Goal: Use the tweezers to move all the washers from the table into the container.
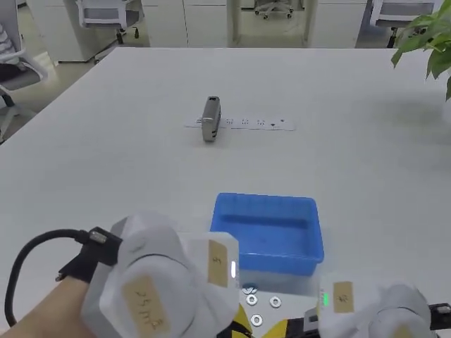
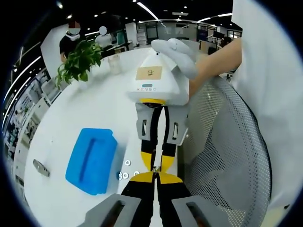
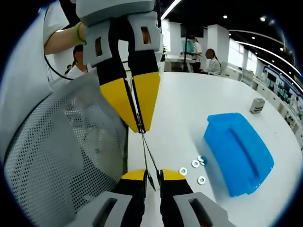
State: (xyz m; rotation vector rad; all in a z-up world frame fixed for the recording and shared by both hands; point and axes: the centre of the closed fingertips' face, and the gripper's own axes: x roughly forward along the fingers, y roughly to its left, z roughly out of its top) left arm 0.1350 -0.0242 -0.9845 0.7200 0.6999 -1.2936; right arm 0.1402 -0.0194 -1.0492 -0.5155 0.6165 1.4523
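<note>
Tweezers were pinched at one end in the left gripper's closed jaws. The other end sat between the right gripper's narrow jaws. Washers lay on the table just beside the blue container, clear of both grippers.

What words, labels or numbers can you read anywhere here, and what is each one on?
Nothing can be quoted.
Tan sticker on the right gripper: handwriting, too blurred.
Small blue print below it: too small.
Tan stickers on the left gripper: handwriting, illegible.
White strip on the table: tiny marks, unreadable.
</note>
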